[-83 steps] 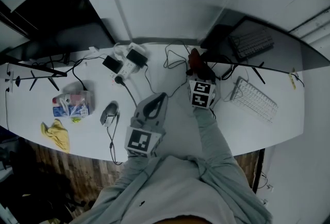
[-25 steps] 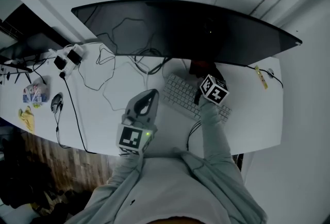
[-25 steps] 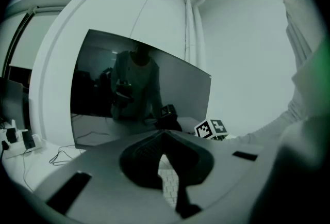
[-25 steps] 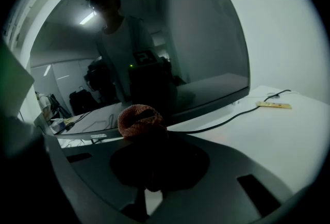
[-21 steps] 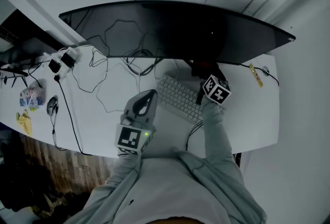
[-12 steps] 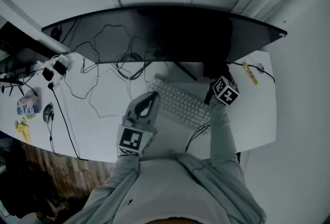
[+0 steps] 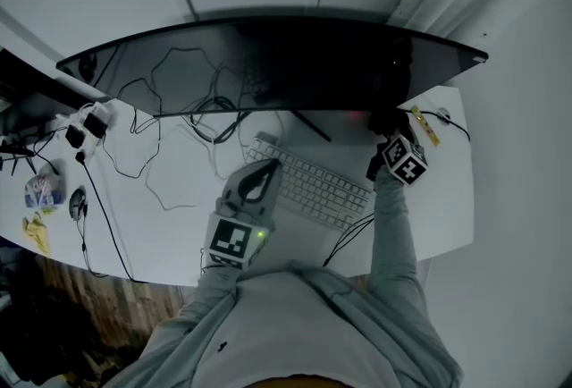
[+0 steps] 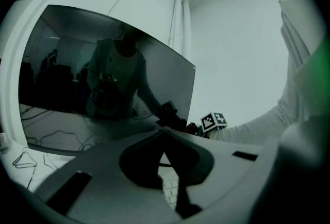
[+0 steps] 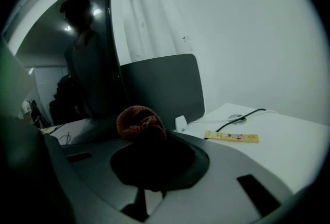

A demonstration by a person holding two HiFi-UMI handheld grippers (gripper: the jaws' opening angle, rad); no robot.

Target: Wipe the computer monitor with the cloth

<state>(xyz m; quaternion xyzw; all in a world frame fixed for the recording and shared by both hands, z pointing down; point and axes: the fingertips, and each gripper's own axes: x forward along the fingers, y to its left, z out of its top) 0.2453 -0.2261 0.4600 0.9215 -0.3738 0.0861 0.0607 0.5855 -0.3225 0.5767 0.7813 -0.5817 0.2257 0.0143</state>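
Monitor: the curved computer monitor [image 7: 268,64] stands along the back of the desk [image 7: 179,216]. Its dark screen faces me, so I can reach it from where I stand.

Cloth: the reddish-brown cloth [image 9: 140,122] is bunched into a wad at the tip of my right gripper [image 9: 147,138]. I judge that a wad pushed out past the jaw tips lets fabric, not plastic, meet the glass.

Right gripper: its jaws are clamped on the cloth, which bulges above them. In the head view this gripper [image 7: 386,134] is stretched out to the screen's lower right part, near the end of the panel.

Contact: from the right gripper view the wad sits close before the screen's right end [image 9: 93,63]. I cannot tell whether it touches.

Left gripper: my left gripper [image 7: 265,167] is held low over the desk, just left of the keyboard [image 7: 313,185] and well back from the screen. I think I am keeping it out of the wiping arm's way. In its own view the jaw tips [image 8: 166,132] meet with nothing between them.

Stage: my guess is that the wipe is at its start, or at one end of a pass, at the right edge.

Caution: loose cables [image 7: 170,172] lie on the desk below the screen, and a yellow packet [image 9: 232,137] lies to the right.
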